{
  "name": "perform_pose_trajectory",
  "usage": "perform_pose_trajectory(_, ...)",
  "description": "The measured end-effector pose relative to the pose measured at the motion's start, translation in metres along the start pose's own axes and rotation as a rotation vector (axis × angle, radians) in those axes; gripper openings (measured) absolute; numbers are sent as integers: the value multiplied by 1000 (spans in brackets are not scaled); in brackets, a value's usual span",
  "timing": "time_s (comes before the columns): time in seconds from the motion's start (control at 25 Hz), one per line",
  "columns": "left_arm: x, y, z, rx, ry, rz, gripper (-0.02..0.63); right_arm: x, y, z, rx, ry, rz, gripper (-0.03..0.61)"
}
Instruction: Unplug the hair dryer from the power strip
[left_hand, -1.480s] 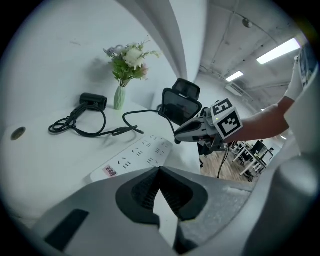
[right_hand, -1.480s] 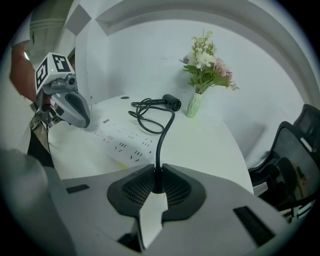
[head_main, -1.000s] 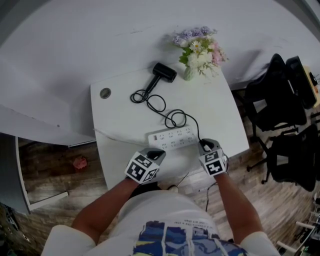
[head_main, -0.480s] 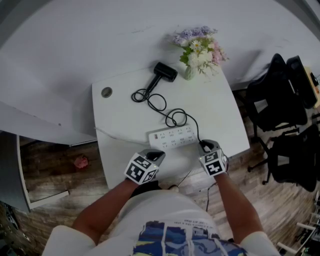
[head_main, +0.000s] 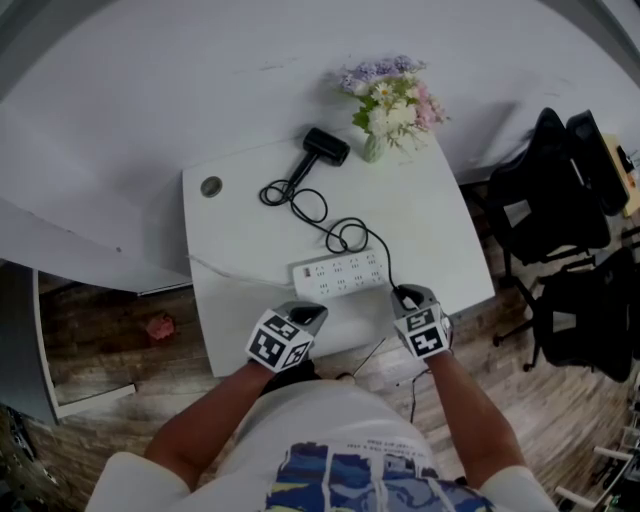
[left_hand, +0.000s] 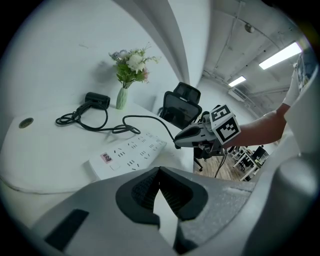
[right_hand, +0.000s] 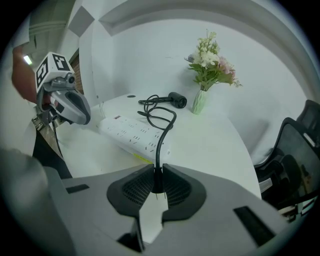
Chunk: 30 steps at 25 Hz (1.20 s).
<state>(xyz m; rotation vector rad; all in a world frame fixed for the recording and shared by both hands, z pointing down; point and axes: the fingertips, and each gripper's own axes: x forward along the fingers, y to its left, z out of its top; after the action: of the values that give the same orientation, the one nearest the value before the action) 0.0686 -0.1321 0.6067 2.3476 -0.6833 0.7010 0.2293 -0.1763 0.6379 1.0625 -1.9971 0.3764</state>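
Observation:
A white power strip (head_main: 340, 273) lies across the white table (head_main: 430, 220). The black hair dryer (head_main: 325, 146) rests at the far side, and its cord (head_main: 345, 235) loops back toward me. My right gripper (head_main: 402, 296) sits just off the strip's right end. Its jaws are closing, pressed on the black plug (right_hand: 158, 181), whose prongs show bare, out of the strip (right_hand: 132, 134). My left gripper (head_main: 312, 312) hovers at the near edge in front of the strip (left_hand: 127, 152), with its tips (left_hand: 160, 170) together and nothing between them.
A vase of flowers (head_main: 385, 110) stands at the table's far right corner. A round cable hole (head_main: 211, 186) sits at the far left. Black office chairs (head_main: 550, 200) stand to the right of the table, over a wooden floor.
The head view shifts slightly. Both grippers stay where they were at the table's near edge.

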Motion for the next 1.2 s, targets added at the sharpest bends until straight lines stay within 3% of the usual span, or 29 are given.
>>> perform_pose_trajectory(1.2, -15, -17, -14, -4, -14, 35, 3, -22, 9, 4, -4, -24, 28, 46)
